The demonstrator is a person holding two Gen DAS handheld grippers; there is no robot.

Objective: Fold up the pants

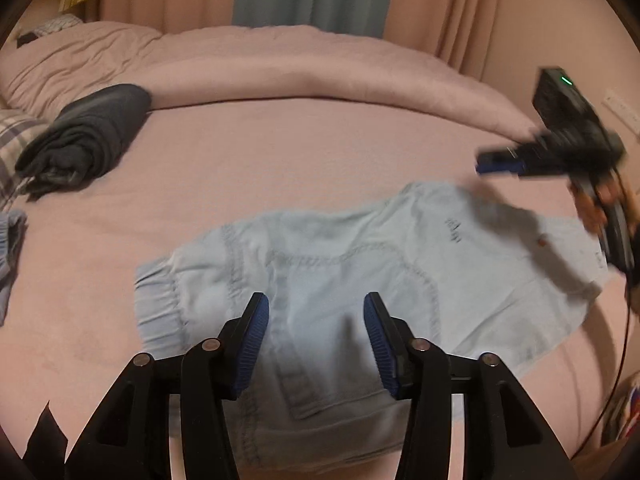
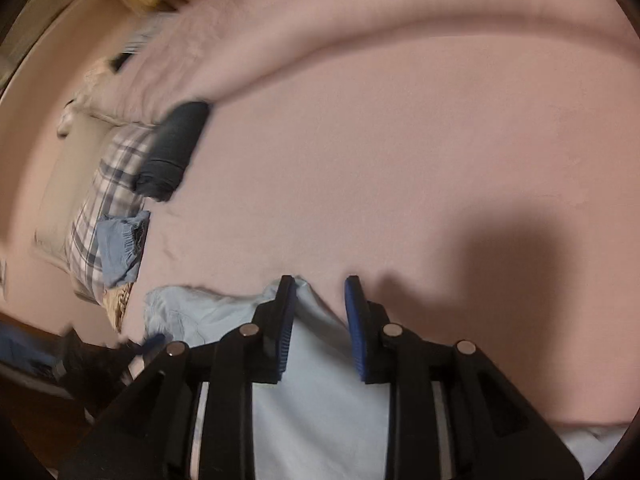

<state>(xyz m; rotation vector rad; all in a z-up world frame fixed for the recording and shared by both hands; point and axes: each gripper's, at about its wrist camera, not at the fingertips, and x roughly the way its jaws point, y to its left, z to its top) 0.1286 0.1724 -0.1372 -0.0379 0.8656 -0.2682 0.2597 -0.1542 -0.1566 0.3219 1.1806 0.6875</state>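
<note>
Light blue pants [image 1: 320, 264] lie folded on the pink bed sheet [image 1: 300, 152], with an elastic cuff at the left. My left gripper [image 1: 316, 306] hovers above their near part, open, with nothing between its blue pads [image 1: 256, 332]. My right gripper [image 1: 486, 165] shows blurred above the pants' right end, held in a hand. In the right wrist view, the right gripper [image 2: 319, 285] stands open over the far edge of the pants [image 2: 320, 400]. The cloth lies under the gap and the pads do not press on it. The left gripper's blue tip [image 2: 154, 342] shows blurred at the lower left.
A dark folded garment [image 1: 88, 136] [image 2: 176, 148] lies at the far left beside a plaid pillow [image 2: 108, 184]. A blue garment [image 2: 120, 246] rests near the left edge. A rolled pink duvet [image 1: 280, 72] runs along the far side, with curtains behind it.
</note>
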